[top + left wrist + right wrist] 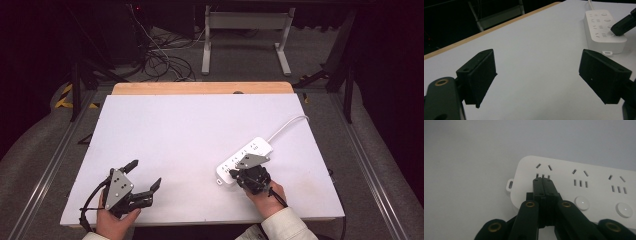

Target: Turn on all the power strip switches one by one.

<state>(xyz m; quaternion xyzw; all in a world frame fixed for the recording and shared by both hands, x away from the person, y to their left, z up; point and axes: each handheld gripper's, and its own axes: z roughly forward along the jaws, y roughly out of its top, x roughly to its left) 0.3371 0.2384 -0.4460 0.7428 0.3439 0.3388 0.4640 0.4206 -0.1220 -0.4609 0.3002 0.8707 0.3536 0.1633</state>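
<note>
A white power strip (245,159) lies on the white table (190,135) at the right, its cable (287,124) running off toward the far right edge. My right gripper (235,173) is shut with nothing between its jaws, and its tips rest on the near end of the power strip (579,182) by the first socket, next to a round button (582,202). My left gripper (146,176) is held low at the table's near left, jaws wide open with nothing between them. In the left gripper view the power strip (602,28) lies ahead to the right, with the right gripper's tip (621,25) on it.
A wooden board edge (200,88) shows along the table's far side. Beyond it stand a white frame (245,35) and loose cables (160,57) on the floor. Metal rails (372,175) run along both sides of the table.
</note>
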